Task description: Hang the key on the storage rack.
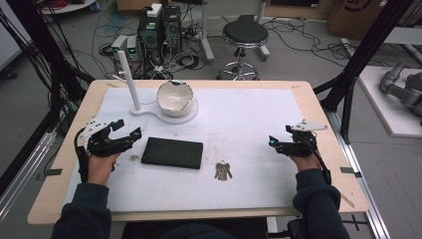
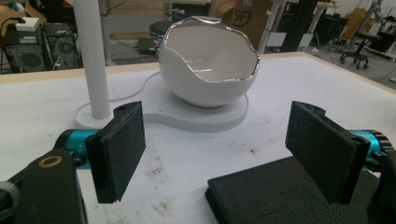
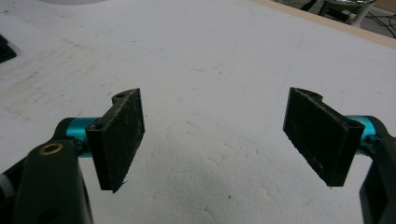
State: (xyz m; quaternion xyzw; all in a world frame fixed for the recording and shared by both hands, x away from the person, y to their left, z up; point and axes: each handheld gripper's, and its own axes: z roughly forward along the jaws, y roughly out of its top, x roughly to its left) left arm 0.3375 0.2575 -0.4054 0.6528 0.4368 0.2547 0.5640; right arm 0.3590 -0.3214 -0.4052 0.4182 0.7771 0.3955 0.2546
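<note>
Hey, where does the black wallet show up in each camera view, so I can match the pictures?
High view: the black wallet lies flat on the white mat, left of centre, beside the left gripper.
Left gripper view: bottom right, partly behind the right-hand jaw.
Right gripper view: a dark corner at the far left edge, probably the wallet.
Shared landmark: the white mat.

Lab: computer towers (image 1: pixel 159 30), floor cables (image 1: pixel 298 35), stool (image 1: pixel 244 37).

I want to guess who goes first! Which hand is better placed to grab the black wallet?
Probably the left. The left gripper sits right beside the black wallet, jaws open and pointing toward it. The right gripper is farther off, past the keys.
</note>
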